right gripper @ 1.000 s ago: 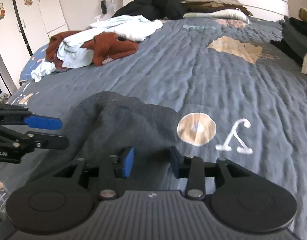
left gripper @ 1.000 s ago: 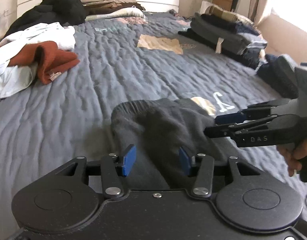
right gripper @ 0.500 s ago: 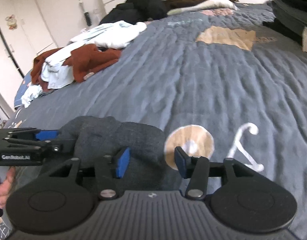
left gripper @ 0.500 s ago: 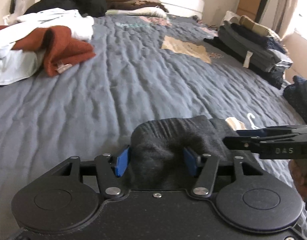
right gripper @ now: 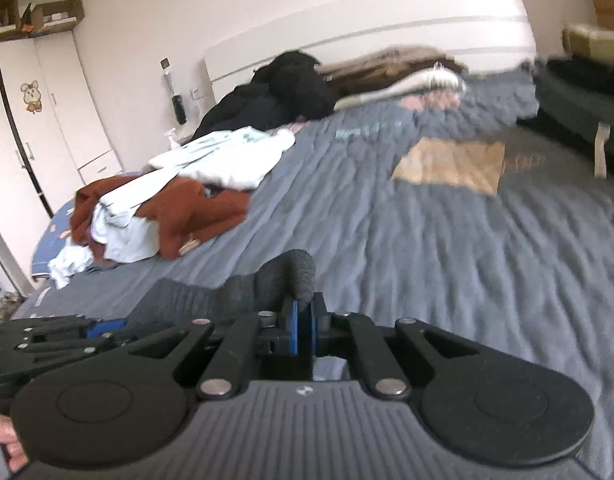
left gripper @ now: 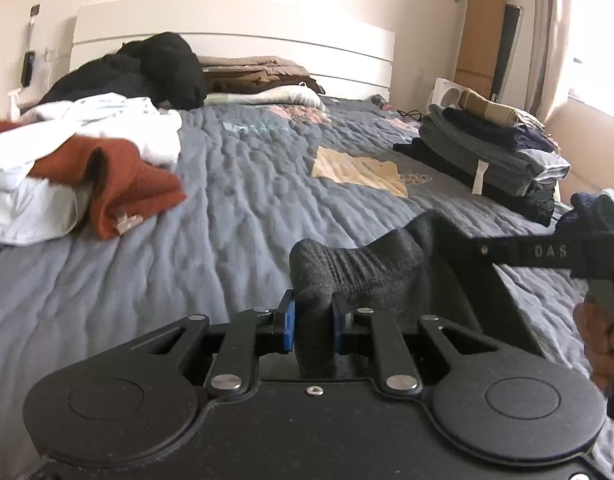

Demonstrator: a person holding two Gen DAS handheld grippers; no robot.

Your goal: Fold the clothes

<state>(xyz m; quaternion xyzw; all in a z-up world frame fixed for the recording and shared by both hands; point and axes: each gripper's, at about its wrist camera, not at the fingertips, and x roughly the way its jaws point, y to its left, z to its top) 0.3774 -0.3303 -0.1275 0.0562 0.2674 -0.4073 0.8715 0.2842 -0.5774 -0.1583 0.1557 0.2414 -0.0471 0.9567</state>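
both the left tool point(left gripper: 312, 322) and right tool point(right gripper: 305, 330) pinch the dark grey knit garment point(left gripper: 371, 276); it looks soft and limp, sagging between them, best gripped at its edge.

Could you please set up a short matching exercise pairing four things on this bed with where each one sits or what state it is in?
Things:
1. dark grey garment
2. rust-brown garment
3. black clothing heap
4. folded stack

Places or states:
A. piled against the white headboard
B. neatly piled at the right edge of the bed
C. pinched by the left claw and the right claw
D. tangled with white clothes on the left side of the bed

Pairs: 1-C, 2-D, 3-A, 4-B
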